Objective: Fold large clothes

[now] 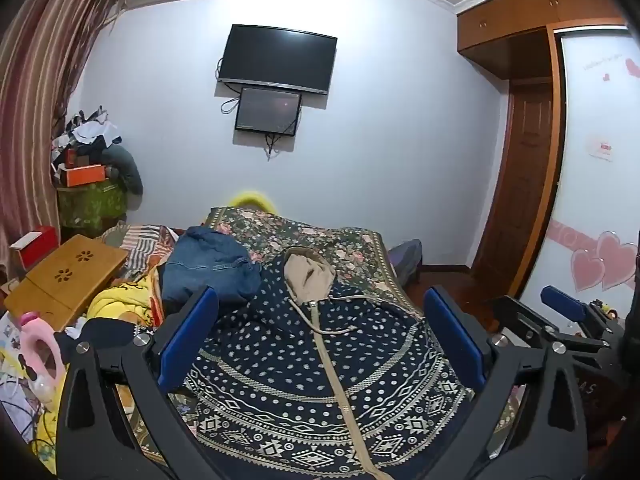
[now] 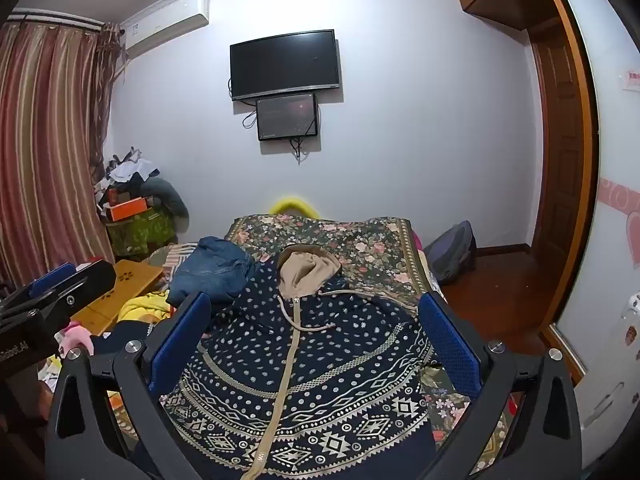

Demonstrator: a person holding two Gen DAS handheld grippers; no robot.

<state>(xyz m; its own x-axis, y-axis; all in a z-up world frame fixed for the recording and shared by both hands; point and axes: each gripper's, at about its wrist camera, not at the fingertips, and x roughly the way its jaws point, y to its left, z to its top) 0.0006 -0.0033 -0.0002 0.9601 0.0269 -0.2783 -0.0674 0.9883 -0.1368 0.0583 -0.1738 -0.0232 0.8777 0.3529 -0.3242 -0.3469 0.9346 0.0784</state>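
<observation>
Floral bedspread [image 1: 352, 248] carries the patterned hoodie [image 1: 320, 368], laid flat, zipper up, near the right bed edge. My left gripper [image 1: 320, 344] and right gripper [image 2: 316, 344] hover spread wide, holding nothing; jeans [image 1: 208, 268] crowd the left.

Left hand-held gripper [image 1: 320, 344] jaws wide, empty, above navy patterned zip hoodie [image 1: 320, 380] laid flat on floral bed cover [image 1: 360, 256]; folded blue jeans [image 1: 208, 268] beside it.

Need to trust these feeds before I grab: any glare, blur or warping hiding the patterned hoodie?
Left wrist view: the navy patterned zip hoodie is sharp and evenly lit; fisheye bends the walls, and the corners go black. Right wrist view: same hoodie is crisp; the white wall is bright but no glare falls on the cloth.
</observation>
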